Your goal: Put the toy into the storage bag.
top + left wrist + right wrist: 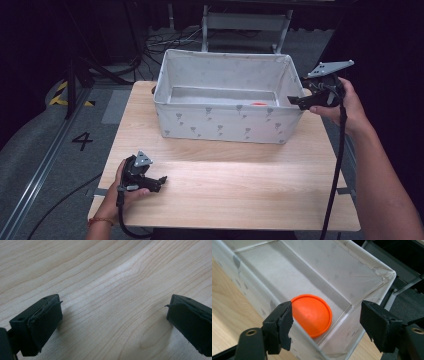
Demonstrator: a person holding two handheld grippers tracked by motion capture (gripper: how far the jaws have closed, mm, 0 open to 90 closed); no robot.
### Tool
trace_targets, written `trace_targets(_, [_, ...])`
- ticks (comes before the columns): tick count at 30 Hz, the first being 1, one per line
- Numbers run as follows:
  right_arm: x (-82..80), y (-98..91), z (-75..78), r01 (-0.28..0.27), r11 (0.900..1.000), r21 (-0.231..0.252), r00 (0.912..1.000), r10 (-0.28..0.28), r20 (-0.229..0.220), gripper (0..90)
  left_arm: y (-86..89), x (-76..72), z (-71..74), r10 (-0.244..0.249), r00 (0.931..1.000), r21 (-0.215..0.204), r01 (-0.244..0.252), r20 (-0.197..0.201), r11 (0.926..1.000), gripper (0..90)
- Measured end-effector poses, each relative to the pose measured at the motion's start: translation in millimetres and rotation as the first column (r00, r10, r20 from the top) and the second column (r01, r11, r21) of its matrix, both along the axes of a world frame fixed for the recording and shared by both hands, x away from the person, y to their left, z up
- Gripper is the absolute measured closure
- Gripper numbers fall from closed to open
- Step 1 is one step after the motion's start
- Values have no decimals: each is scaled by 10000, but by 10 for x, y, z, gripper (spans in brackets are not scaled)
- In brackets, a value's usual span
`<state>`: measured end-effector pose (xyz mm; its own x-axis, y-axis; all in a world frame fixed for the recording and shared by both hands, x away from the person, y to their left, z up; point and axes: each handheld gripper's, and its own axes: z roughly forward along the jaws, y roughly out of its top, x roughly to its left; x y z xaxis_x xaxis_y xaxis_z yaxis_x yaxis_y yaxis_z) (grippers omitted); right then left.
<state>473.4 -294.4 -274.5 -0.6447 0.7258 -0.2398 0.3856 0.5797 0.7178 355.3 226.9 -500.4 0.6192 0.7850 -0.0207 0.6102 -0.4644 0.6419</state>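
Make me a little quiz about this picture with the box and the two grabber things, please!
1. True or false: the orange disc lies on the table outside the fabric box.
2. Which gripper is up by the box's end: the left gripper or the right gripper?
3. What is under the left gripper's open jaws?

Key
1. False. The disc lies flat inside the box, in a corner.
2. The right gripper, with its jaws open at the box's rim.
3. Bare wooden table.
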Motion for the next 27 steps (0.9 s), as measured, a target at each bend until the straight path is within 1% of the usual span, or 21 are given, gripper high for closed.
trace_targets(2, [-50,-23,8,-74,10000,-7,9999,74,85,263,-1,0,-2,10,10000,-10,-10,22,10000,4])
trace_targets(4, [-94,-52,23,-33,10000,48,9999,33,104,255,-1,0,-1,6,10000,-7,-6,18,10000,5])
trace_targets(5, [-94,-52,23,-33,10000,48,9999,33,104,255,-1,0,-1,6,10000,-7,-6,18,10000,5])
trace_targets(7, [-179,-89,21,-101,9999,10,9998,101,195,244,-1,-1,-2,8,10000,-7,-8,19,10000,5])
trace_targets(9, [-233,-105,11,-132,9999,-40,9998,133,170,235,-1,0,-2,7,10000,-7,-7,18,10000,5])
trace_targets(10, [-263,-112,10,-157,9999,-69,9996,158,253,236,-1,-1,-1,18,10000,-1,-18,24,10000,5])
trace_targets(13, [-325,-129,18,-231,9997,12,9993,231,310,234,-1,0,-1,5,10000,-3,-5,20,10000,5])
trace_targets(15, [-379,-137,23,-230,9997,53,9985,227,496,232,0,0,0,-3,10000,3,3,-1,10000,4])
trace_targets(17, [-422,-141,17,-313,9995,66,9984,310,477,227,-1,0,-2,6,10000,-9,-6,20,10000,5])
trace_targets(19, [-494,-125,-24,-367,9991,-232,9976,380,584,215,-1,0,-2,8,10000,-8,-8,19,10000,4])
trace_targets(20, [-494,-125,-24,-367,9991,-232,9976,380,584,215,-1,0,-2,8,10000,-8,-8,19,10000,4])
trace_targets(21, [-536,-122,-51,-437,9988,-235,9974,450,567,207,-1,0,-2,6,10000,-6,-6,20,10000,5])
trace_targets(24, [-579,-123,-84,-471,9987,-212,9969,483,627,206,-1,-1,-2,10,10000,-9,-10,21,10000,4])
trace_targets(25, [-615,-120,-123,-450,9984,-348,9967,472,659,202,-1,0,-2,8,10000,-7,-8,19,10000,5])
trace_targets(26, [-615,-120,-123,-450,9984,-348,9967,472,659,202,-1,0,-2,6,10000,-7,-6,19,10000,5])
trace_targets(27, [-649,-129,-160,-443,9987,-239,9967,458,669,201,-1,-1,-1,17,10000,0,-17,27,10000,4])
